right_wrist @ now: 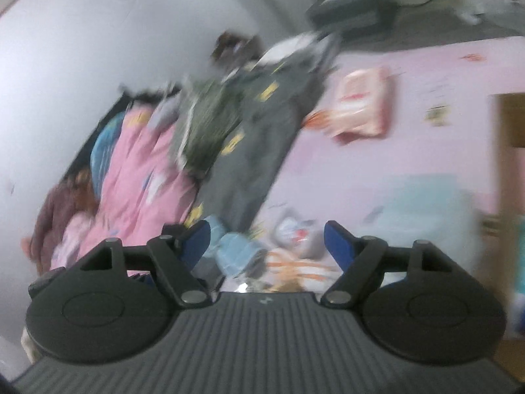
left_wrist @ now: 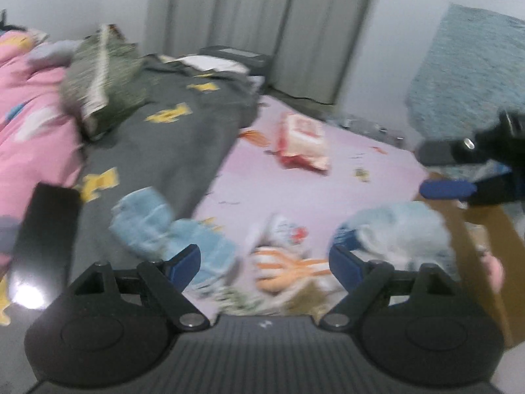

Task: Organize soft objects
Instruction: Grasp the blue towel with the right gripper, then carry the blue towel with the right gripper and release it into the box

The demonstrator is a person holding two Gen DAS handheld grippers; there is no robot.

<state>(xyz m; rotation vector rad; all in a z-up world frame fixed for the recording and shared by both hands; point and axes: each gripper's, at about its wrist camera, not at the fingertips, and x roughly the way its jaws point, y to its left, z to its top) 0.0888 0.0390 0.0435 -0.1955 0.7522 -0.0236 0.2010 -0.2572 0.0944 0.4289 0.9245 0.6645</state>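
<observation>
Both my claws wide open, nothing gripped. Left claw [left_wrist: 264,262] over orange toy [left_wrist: 288,267]; blue cloth [left_wrist: 170,233] by left finger. Right claw [right_wrist: 267,241] above same pile, frames blurred.

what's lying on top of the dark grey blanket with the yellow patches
A crumpled olive-green cloth sits on the grey blanket at its far end, and a light blue cloth overlaps its near edge. Whatever lies beneath them is covered.

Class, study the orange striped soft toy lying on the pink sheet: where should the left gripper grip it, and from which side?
Probably the orange striped toy's thicker body, coming straight down from above with the open left gripper. It lies flat and long on the pink sheet, so fingers should straddle its narrow width.
</observation>
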